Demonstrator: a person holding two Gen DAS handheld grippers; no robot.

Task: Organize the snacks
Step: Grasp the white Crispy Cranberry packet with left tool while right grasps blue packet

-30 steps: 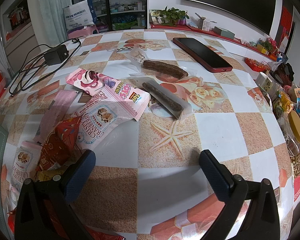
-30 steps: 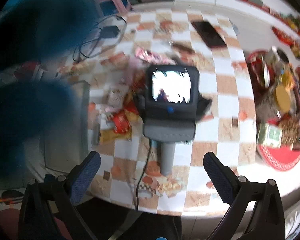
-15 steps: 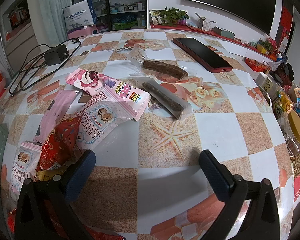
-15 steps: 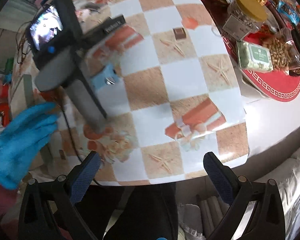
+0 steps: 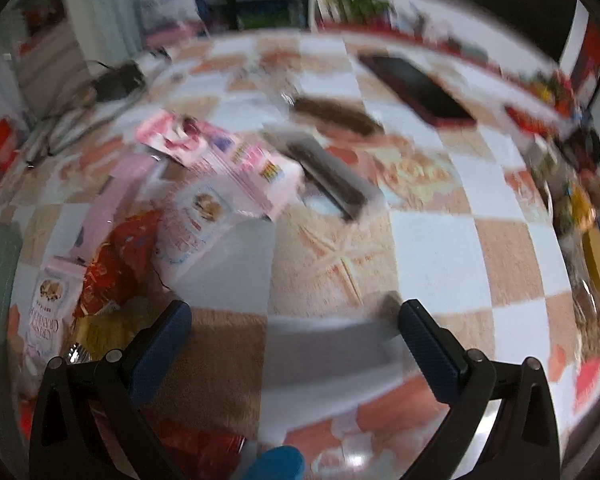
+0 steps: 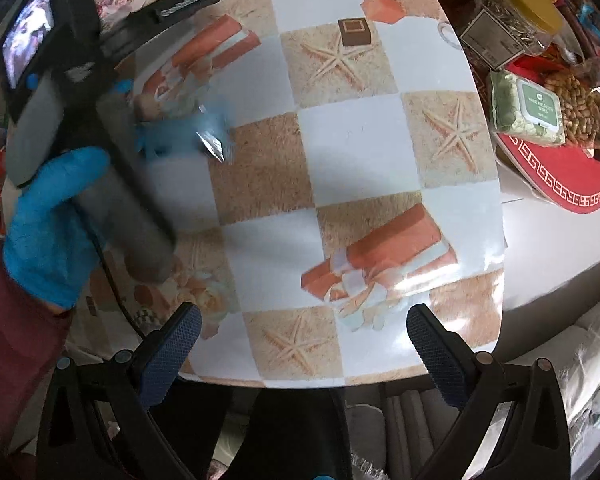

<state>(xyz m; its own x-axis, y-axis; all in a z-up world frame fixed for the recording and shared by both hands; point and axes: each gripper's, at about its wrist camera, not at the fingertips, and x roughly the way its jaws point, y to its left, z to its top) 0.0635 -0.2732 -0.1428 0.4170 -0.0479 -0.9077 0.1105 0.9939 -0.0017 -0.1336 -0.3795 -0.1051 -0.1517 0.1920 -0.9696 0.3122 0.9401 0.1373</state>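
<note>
The left wrist view is motion-blurred. Snack packets lie in a loose pile at the left: a pink packet (image 5: 236, 160), a white cranberry packet (image 5: 196, 224), a red packet (image 5: 120, 256) and a second white packet (image 5: 46, 312). Two brown bars in clear wrap (image 5: 332, 182) (image 5: 336, 114) lie mid-table. My left gripper (image 5: 292, 320) is open and empty, low over the table in front of the pile. My right gripper (image 6: 300, 336) is open and empty above the table's near edge. In the right wrist view a blue-gloved hand (image 6: 48, 216) holds the left gripper's handle (image 6: 112, 168).
A phone (image 5: 416, 88) lies at the back right; a charger with cable (image 5: 116, 80) lies at the back left. A red tray (image 6: 560, 184) with a yellow-lidded jar (image 6: 512, 20), a green packet (image 6: 528, 108) and nuts stands on the right. A small brown square (image 6: 354, 32) lies on the checkered tablecloth (image 6: 360, 144).
The left gripper has started moving, blurring its view, and the scene has shifted slightly down. The right gripper has moved closer over the table's near edge; the gloved hand now grips the left handle.
</note>
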